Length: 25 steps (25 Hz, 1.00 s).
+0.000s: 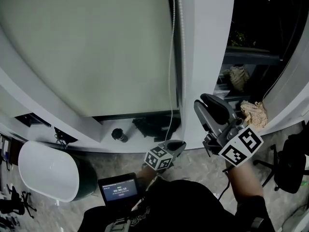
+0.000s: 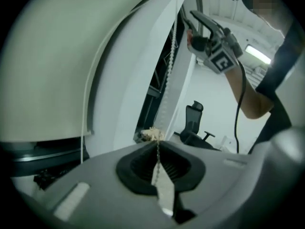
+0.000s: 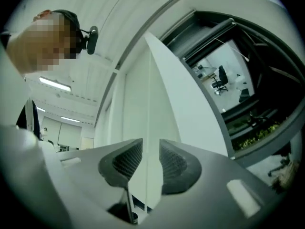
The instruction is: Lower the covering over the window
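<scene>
The window blind hung low over the window on the far side. Its bottom edge was almost down, with only a dark strip of window showing under it. A thin bead chain ran down along the right side of the blind, next to the white frame. The left gripper was low down, near the window ledge, and its jaws were pressed together on the chain. In the left gripper view the chain went straight into the closed pads and was pulled tight above them. The right gripper was higher up and to the right, close to the white frame. Its jaws were spread apart and the pads were not pressing on anything. A small dark cup stood on the ledge, left of the left gripper. A crumpled light cloth lay on the right, just beside the right gripper. A small screen glowed near the person, and a big white rounded thing sat at the near left.
</scene>
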### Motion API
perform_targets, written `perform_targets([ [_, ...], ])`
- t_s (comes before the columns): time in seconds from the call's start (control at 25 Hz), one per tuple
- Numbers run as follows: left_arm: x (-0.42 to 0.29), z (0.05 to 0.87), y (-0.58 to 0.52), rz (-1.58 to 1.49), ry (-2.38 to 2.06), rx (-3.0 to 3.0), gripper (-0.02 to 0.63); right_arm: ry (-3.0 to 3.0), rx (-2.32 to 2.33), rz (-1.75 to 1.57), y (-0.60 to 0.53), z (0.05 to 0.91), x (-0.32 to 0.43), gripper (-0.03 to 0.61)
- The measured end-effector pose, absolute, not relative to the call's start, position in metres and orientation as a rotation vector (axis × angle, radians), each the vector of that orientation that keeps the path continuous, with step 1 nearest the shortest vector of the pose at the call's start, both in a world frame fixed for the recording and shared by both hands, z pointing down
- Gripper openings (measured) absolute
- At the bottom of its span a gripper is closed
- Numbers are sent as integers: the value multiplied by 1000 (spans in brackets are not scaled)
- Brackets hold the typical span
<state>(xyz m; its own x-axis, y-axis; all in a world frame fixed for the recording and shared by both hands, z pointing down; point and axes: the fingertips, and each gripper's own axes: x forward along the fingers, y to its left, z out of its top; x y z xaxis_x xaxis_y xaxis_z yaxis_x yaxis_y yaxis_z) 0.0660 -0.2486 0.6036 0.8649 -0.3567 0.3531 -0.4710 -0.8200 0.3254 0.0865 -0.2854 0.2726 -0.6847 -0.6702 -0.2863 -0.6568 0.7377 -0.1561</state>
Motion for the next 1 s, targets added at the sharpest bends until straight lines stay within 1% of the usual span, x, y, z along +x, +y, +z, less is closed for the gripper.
perform_targets([
  [0.2, 70, 640, -223, 411, -582, 2578, 9, 2679, -947, 115, -285, 219, 56, 123],
  [0.44, 57, 683, -203, 528, -553, 2505, 10, 2688, -944, 268, -294, 167, 40, 120],
  [0.48, 55, 691, -198, 558, -549, 2492, 11, 2691, -932, 279, -292, 158, 39, 103],
  [0.52, 53, 698, -193, 582, -546, 2479, 9, 2706, -923, 292, -291, 152, 38, 46],
  [0.56, 51, 703, -189, 596, -546, 2468, 11, 2734, -920, 311, -290, 149, 36, 7],
  [0.6, 50, 707, -187, 595, -551, 2458, 11, 2773, -922, 339, -291, 152, 33, 5],
  [0.76, 43, 706, -187, 597, -555, 2461, 12, 2923, -919, 426, -294, 193, 18, 5],
  [0.84, 42, 707, -186, 642, -539, 2476, 11, 2907, -900, 362, -297, 202, 18, 5],
  [0.92, 42, 707, -189, 631, -547, 2465, 11, 2842, -867, 226, -300, 195, 24, 8],
  [0.96, 39, 707, -192, 620, -560, 2447, 11, 2813, -851, 164, -301, 190, 27, 27],
  [1.0, 36, 709, -193, 612, -575, 2430, 11, 2788, -846, 124, -302, 186, 29, 64],
])
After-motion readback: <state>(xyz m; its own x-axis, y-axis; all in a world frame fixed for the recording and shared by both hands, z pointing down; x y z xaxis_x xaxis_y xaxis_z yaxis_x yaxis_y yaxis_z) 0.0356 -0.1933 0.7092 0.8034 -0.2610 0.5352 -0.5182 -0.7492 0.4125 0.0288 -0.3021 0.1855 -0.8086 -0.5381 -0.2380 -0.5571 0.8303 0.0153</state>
